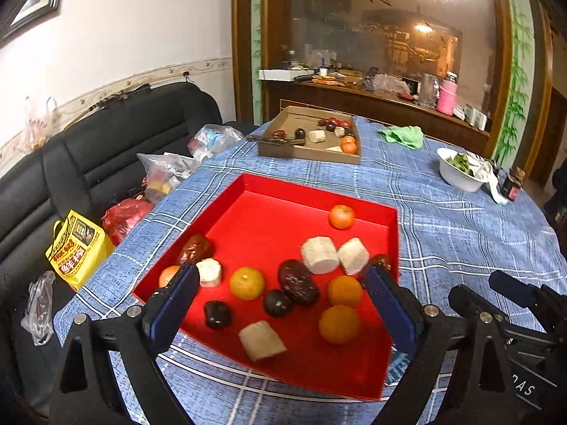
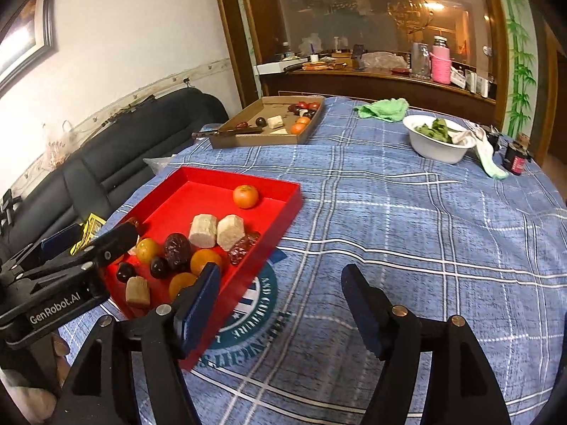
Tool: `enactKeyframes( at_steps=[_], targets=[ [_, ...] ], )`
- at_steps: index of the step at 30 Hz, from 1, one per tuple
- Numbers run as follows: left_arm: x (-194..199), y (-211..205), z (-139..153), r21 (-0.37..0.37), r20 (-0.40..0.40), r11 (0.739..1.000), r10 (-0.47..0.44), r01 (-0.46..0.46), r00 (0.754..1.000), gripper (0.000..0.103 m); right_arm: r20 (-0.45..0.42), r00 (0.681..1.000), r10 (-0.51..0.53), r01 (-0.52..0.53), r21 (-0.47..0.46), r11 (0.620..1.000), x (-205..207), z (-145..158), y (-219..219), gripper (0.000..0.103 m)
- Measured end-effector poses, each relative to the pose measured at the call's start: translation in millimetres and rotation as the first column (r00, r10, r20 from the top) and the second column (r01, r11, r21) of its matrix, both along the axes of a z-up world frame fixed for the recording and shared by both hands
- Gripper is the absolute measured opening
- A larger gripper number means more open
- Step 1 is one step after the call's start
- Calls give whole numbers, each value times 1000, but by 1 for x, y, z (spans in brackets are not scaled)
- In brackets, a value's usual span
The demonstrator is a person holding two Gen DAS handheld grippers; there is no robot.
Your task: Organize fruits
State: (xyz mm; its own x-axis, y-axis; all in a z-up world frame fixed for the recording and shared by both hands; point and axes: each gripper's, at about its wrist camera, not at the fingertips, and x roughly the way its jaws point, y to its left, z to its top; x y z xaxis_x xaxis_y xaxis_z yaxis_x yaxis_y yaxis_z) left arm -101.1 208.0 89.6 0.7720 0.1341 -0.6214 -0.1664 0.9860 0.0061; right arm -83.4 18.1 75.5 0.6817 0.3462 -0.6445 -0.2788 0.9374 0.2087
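A red tray (image 1: 269,184) (image 2: 280,219) on the blue plaid table holds several fruits: oranges (image 1: 341,216) (image 2: 245,196), dark red dates (image 1: 297,282) (image 2: 177,246), dark round fruits (image 1: 217,314) and pale cut chunks (image 1: 320,254) (image 2: 202,231). My left gripper (image 1: 281,278) is open and empty, hovering over the tray's near half; it also shows in the right wrist view (image 2: 88,244). My right gripper (image 2: 280,279) is open and empty, over the tablecloth just right of the tray.
A cardboard tray (image 1: 308,154) (image 2: 304,134) with more fruit and a knife (image 2: 226,132) sits at the far side. A white bowl of greens (image 2: 437,140), a green cloth (image 2: 382,108) and a small dark jar (image 2: 517,157) stand far right. A black sofa with bags (image 1: 78,244) is left.
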Motion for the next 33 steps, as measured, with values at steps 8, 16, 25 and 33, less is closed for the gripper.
enactKeyframes(
  at_steps=[8, 16, 25, 33],
  targets=[
    [5, -9, -4, -3, -29, 1000, -15, 15, 999, 94, -6, 1000, -23, 23, 30, 999, -4, -2, -18, 76],
    [21, 82, -36, -275, -138, 959, 26, -63, 990, 94, -9, 1000, -29, 29, 26, 999, -5, -5, -25, 76],
    [15, 81, -50, -280, -170, 954, -157, 105, 973, 67, -29, 994, 101, -100, 30, 994, -3, -8, 7, 76],
    [24, 31, -59, -25, -285, 975, -219, 222, 933, 72, -39, 991, 130, -130, 4, 992, -2, -13, 23, 76]
  ],
)
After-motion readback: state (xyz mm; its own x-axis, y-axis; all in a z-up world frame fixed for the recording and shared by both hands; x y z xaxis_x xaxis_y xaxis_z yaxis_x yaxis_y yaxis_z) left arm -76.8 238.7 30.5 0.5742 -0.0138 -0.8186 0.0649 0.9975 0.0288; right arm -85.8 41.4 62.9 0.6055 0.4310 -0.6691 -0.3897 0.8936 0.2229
